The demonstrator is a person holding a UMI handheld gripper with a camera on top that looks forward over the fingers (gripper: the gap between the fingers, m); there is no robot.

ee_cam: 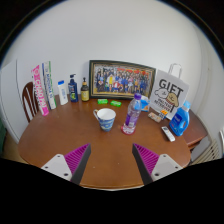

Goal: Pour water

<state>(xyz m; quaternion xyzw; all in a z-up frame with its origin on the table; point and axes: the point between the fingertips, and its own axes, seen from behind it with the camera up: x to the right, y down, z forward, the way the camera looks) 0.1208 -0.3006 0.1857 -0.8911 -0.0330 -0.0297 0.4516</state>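
Note:
A clear plastic water bottle [133, 112] with a blue cap and a pink label stands upright on the round wooden table [70, 140]. Just left of it sits a white mug [105, 119] with a blue pattern, handle to the left. My gripper [111, 160] hovers over the table's near part, well short of both. Its fingers [73, 161] with magenta pads stand wide apart and hold nothing. Bottle and mug lie beyond the fingers, slightly right of the middle.
At the back lean a framed photo [121, 78] and a white GIFT bag [168, 91]. Bottles and tubes [62, 92] stand at the back left. A blue detergent jug [180, 119] and a remote [167, 133] lie at the right. A chair [31, 99] stands left.

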